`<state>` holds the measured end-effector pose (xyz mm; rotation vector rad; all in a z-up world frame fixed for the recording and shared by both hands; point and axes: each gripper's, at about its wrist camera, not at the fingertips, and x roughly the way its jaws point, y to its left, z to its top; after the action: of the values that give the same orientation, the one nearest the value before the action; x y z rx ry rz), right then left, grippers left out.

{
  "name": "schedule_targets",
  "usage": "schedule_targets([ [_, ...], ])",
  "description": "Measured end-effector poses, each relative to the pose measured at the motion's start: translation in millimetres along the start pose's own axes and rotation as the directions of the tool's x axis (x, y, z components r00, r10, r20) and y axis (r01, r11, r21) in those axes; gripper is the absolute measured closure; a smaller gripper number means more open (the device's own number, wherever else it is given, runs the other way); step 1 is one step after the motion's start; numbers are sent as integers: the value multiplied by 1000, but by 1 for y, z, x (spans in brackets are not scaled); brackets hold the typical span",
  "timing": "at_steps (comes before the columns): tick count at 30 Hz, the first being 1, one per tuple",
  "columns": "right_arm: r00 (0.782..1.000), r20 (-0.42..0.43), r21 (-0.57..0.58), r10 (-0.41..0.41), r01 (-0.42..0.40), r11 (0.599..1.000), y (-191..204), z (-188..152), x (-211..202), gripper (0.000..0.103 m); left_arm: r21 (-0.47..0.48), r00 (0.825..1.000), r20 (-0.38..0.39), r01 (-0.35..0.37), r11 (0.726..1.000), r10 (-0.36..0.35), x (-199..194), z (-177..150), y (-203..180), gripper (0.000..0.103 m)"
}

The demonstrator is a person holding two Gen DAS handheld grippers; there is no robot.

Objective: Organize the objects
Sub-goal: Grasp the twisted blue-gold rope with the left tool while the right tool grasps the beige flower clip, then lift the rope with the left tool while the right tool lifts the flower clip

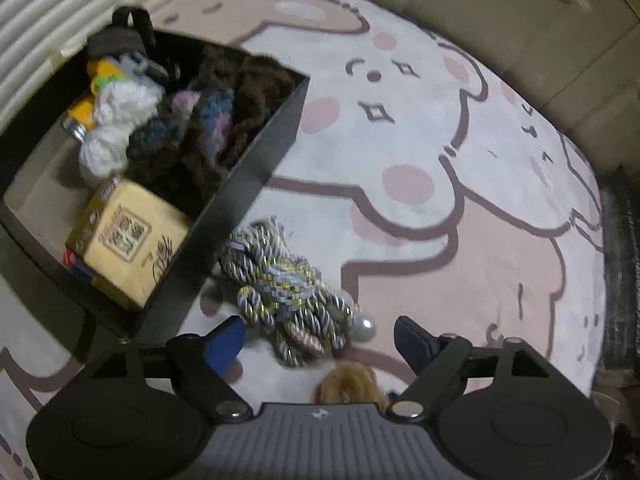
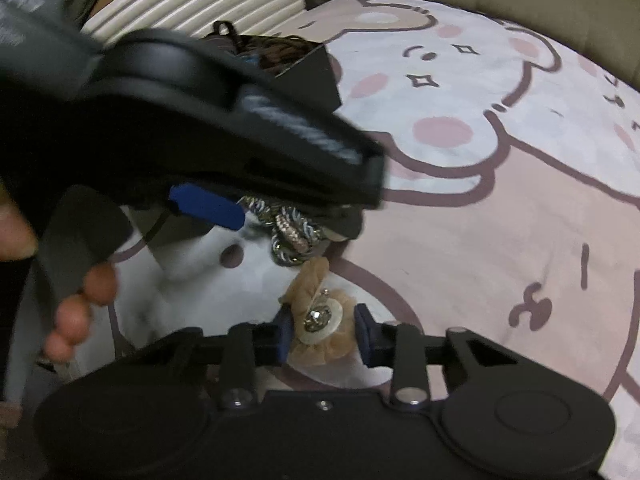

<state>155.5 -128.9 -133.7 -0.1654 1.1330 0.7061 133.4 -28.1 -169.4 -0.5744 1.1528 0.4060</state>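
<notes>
A silver-blue braided cord bundle (image 1: pixel 280 292) with a pearl bead lies on the rug beside the black box (image 1: pixel 240 184). My left gripper (image 1: pixel 320 340) stands open around its near end, blue pads apart and not touching it. In the right wrist view the left gripper (image 2: pixel 280 220) hangs over the same cord (image 2: pixel 288 236). A tan tulle hair piece (image 2: pixel 320 320) with a white disc and a rhinestone lies on the rug. My right gripper (image 2: pixel 324 334) has both blue pads against its fluffy edges. The tulle piece (image 1: pixel 352 384) also shows low in the left wrist view.
The black box holds brown and multicoloured yarn (image 1: pixel 208 128), white yarn, a yellow carton (image 1: pixel 128 240) and small items. A bear-pattern rug (image 1: pixel 440 200) covers the floor. A beige sofa (image 1: pixel 500 8) runs along the back, a ribbed white cushion (image 1: pixel 72 8) at the left. A hand's fingers (image 2: pixel 80 300) hold the left gripper.
</notes>
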Motion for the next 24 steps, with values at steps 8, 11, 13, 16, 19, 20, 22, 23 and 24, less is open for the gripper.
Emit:
schedule_targets([
  [8, 999, 29, 52, 41, -43, 998, -13, -7, -20, 87, 48, 988, 77, -140, 989, 136, 9, 8, -15, 13],
  [11, 998, 61, 90, 35, -40, 995, -20, -8, -30, 89, 149, 989, 53, -142, 979, 136, 17, 5, -25, 17],
  [13, 997, 79, 120, 26, -35, 992, -27, -9, -37, 89, 214, 989, 41, -151, 965, 145, 20, 2, -30, 24],
  [16, 995, 99, 161, 5, -21, 987, -36, -11, -45, 89, 260, 993, 9, -115, 959, 117, 21, 0, -28, 26],
  [19, 994, 102, 207, -35, 13, 978, -44, -12, -52, 89, 323, 996, -21, -78, 943, 90, 20, -2, -27, 27],
  [20, 994, 100, 224, -51, 27, 974, -47, -13, -54, 89, 346, 996, -28, -71, 936, 86, 20, -3, -28, 27],
  [22, 992, 105, 251, -70, 42, 967, -51, -13, -57, 89, 408, 995, -48, -58, 911, 84, 20, -6, -30, 28],
  [23, 991, 110, 259, -75, 45, 965, -52, -13, -59, 89, 443, 995, -55, -51, 895, 85, 20, -8, -31, 28],
  [24, 990, 114, 263, -79, 47, 964, -52, -12, -60, 89, 481, 995, -65, -40, 876, 81, 18, -10, -33, 28],
])
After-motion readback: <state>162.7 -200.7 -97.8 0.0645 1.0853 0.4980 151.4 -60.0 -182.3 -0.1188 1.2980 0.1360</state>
